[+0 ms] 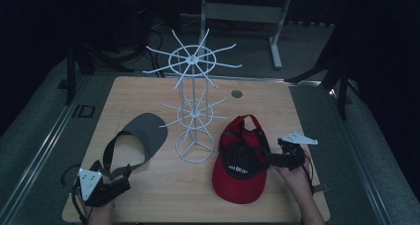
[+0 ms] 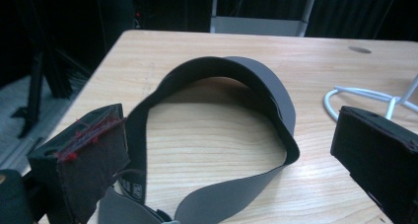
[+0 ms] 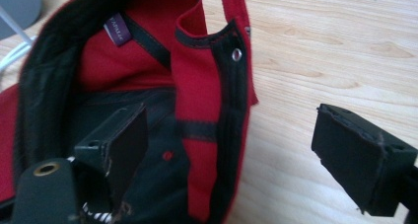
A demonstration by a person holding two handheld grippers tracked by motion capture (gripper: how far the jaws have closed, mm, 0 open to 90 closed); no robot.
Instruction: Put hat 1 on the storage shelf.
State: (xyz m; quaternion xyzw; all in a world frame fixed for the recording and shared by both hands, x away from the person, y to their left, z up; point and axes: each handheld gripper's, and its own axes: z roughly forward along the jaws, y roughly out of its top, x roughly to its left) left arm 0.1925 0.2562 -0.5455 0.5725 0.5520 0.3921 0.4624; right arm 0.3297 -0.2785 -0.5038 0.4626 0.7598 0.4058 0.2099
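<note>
Red cap (image 1: pixel 240 168) lying upside down on the wooden desk (image 1: pixel 148 91), just right of the white wire rack (image 1: pixel 194 111), brim toward the near edge, opening facing up. Right hand-held gripper (image 1: pixel 274 158) at the cap's right rim, jaws spread wide: one jaw inside the opening over the dark lining, the other outside over bare desk, with the red back panel and its black trim between them, not yet pinched. Purple label (image 3: pixel 117 29) sewn inside the cap, a small metal snap (image 3: pixel 237 54) on the trim.

Grey visor (image 1: pixel 143 136) flat on the desk just left of the rack's base ring, peak toward the rack, strap looping back toward the near left corner. Left hand-held gripper (image 1: pixel 123 181) low at that strap end, left of the rack and well apart from the cap; jaws wide apart, straddling the strap loop (image 2: pixel 217 135) without closing on it. Red lint on one jaw pad (image 2: pixel 93 130).

Rack upright between visor and cap, two tiers of thin radiating arms standing over the middle of the desk; lower arms reaching out above the visor's peak and toward the cap's back. Small round grommet (image 1: pixel 236 93) in the desk beyond the rack, to its right.
</note>
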